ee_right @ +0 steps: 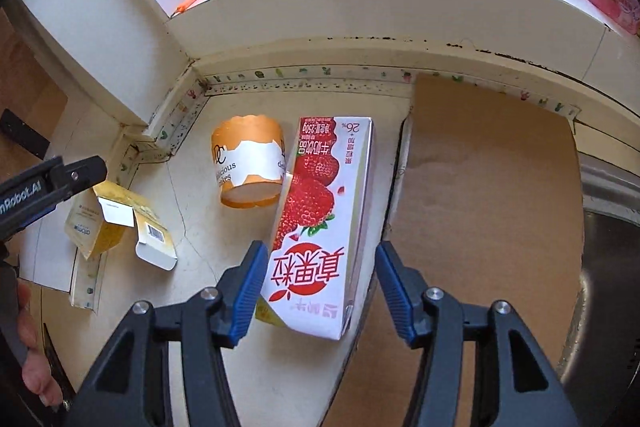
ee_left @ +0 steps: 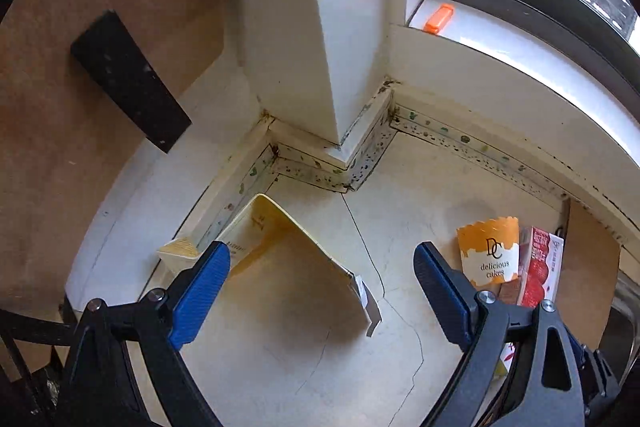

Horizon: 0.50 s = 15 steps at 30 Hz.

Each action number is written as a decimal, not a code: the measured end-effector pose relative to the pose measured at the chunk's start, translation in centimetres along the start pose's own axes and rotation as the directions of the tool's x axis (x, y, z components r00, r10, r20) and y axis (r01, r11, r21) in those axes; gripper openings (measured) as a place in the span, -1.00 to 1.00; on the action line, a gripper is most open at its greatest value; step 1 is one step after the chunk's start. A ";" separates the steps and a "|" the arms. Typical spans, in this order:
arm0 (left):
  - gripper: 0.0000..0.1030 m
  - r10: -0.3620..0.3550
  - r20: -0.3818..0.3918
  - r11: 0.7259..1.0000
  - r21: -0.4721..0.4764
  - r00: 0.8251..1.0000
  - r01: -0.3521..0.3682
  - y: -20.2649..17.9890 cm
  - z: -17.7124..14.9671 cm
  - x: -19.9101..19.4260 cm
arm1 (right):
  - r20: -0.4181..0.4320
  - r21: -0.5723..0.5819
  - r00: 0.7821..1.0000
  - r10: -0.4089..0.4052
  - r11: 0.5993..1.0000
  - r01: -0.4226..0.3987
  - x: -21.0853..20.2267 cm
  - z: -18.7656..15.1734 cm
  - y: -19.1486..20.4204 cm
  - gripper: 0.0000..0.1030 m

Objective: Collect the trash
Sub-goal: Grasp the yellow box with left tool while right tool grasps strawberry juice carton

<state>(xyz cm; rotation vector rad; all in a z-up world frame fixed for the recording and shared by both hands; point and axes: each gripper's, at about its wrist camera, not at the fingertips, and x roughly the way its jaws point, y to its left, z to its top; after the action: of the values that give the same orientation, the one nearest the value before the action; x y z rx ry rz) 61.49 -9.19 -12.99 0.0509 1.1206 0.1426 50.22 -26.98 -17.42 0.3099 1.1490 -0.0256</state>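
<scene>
My right gripper [ee_right: 318,287] hangs wide open astride the strawberry milk carton [ee_right: 320,223], gripping nothing. It looks light and crushable, so I'd pinch its long sides. My left gripper [ee_left: 320,291], also open and empty, hovers over the flattened yellow box [ee_left: 296,263].

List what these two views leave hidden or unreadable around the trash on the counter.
- Strawberry carton, left wrist view: lower part hidden behind the left tongs' arm.
- Cake cup, right wrist view: right edge hidden by the strawberry carton.
- Yellow box, right wrist view: print too small to read.
- Sink, right wrist view: cut off by the frame edge.
</scene>
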 end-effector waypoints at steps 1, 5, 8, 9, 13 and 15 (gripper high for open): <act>0.68 -0.007 -0.010 1.000 -0.014 1.000 0.007 0.0 0.2 0.8 | -0.003 -0.010 1.000 -0.009 1.000 0.009 0.3 0.1 0.1 0.09; 0.27 -0.001 -0.050 1.000 -0.026 0.999 0.000 -0.2 0.3 3.2 | 0.012 -0.027 1.000 -0.007 1.000 0.007 0.9 0.5 0.3 0.11; -0.13 -0.003 -0.074 0.999 -0.039 0.997 0.000 -0.4 0.5 4.7 | -0.003 -0.040 1.000 -0.023 0.999 0.023 1.6 0.9 0.5 0.11; -0.28 -0.004 -0.084 0.999 -0.046 0.996 0.001 -0.4 0.4 5.1 | 0.000 -0.045 1.000 -0.024 0.999 0.024 1.7 0.9 0.5 0.11; -0.64 0.001 -0.082 0.998 -0.065 0.997 -0.006 -0.2 0.0 5.4 | 0.013 -0.038 1.000 -0.015 0.999 0.016 1.7 1.0 0.2 0.09; -0.81 0.009 -0.076 0.998 -0.057 0.997 -0.013 -0.2 -0.4 5.1 | 0.020 -0.025 1.000 -0.008 1.000 0.008 1.7 1.0 -0.1 0.08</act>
<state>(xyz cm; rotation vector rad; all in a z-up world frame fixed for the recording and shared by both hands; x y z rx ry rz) 63.36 -8.67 -17.71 0.0004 1.1913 0.1881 51.81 -27.08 -18.60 0.2827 1.1297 -0.0214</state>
